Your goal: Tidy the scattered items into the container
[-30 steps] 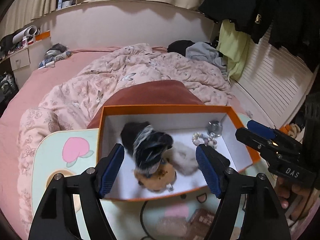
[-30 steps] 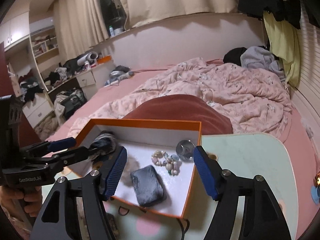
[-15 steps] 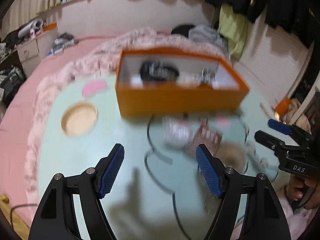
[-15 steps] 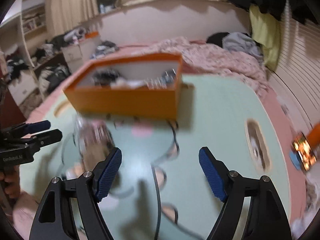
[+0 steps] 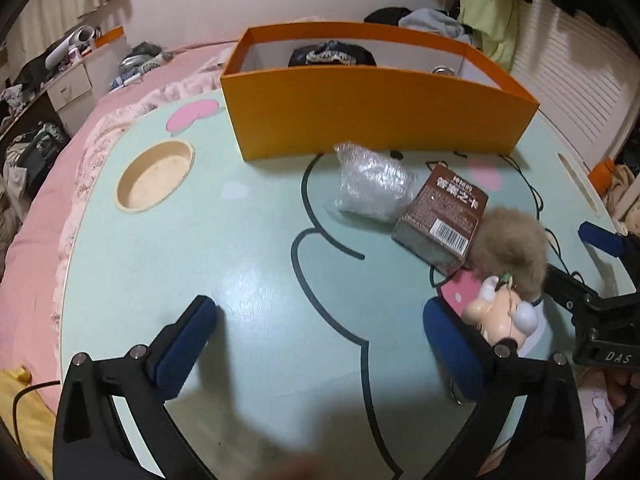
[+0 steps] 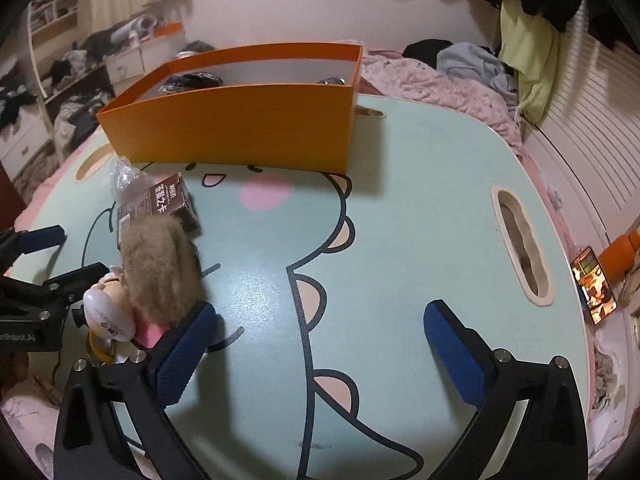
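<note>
Both grippers' jaws are opening, nothing between them. The left gripper [image 5: 320, 344] should straddle the small doll [image 5: 506, 316] squarely; the right gripper [image 6: 320, 344] can take the brown fur ball [image 6: 160, 268] first, then drop it in the orange box [image 6: 240, 128].

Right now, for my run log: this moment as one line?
left gripper: opening, empty | right gripper: opening, empty | brown carton, fur pompom outside orange box

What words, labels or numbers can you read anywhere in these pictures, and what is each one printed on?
"DAS": black body of the right gripper, seen by the left camera.
"enRobot.AI", start cut off: black body of the left gripper.
Brown cardboard carton: large Chinese characters and a barcode, too blurred to read surely.
Pale plastic figure toy: small mark, unreadable.
</note>
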A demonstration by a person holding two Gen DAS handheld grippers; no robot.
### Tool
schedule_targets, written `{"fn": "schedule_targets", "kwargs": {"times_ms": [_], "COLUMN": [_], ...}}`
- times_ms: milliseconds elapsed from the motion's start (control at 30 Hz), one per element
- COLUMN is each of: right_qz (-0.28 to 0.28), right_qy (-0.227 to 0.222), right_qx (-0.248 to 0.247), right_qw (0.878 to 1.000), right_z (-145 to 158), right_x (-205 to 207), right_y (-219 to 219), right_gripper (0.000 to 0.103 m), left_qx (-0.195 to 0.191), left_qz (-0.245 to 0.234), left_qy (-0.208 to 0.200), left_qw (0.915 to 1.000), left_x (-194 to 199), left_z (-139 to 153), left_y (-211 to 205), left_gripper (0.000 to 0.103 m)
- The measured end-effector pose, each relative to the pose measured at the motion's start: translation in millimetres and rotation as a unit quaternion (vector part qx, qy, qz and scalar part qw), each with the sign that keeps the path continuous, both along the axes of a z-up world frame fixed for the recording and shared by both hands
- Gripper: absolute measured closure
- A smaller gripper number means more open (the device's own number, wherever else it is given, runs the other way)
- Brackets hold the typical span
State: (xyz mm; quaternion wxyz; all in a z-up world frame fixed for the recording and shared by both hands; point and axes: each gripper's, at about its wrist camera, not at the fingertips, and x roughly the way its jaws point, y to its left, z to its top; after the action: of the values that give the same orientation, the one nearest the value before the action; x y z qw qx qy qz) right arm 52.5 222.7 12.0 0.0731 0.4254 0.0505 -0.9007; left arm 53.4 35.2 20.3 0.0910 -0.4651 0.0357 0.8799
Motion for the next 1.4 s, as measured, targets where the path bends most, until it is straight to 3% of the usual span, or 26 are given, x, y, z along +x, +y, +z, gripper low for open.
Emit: {"fn": "schedule_targets", "kwargs": {"times_ms": [667,1400], "right_qz": [0.03,0.031], "right_qy": [0.004,0.01], "right_qx": [0.003,0.002], "right_qw": [1.0,0.999], "right_z": [0,-2], "right_x": [-5,-4], "right_y": [-10,-11], "right_gripper": [0.0,0.0], "left_qx": [-0.005,0.002], "left_qz": [-0.013,-0.006], "left_qy": [-0.015,0.008], "left_qw": [0.9998,0.9999], "left_x": [-9,-1], "left_z": [1,-6], "left_y": [-1,-4], "left_gripper": [0.0,0.0]}}
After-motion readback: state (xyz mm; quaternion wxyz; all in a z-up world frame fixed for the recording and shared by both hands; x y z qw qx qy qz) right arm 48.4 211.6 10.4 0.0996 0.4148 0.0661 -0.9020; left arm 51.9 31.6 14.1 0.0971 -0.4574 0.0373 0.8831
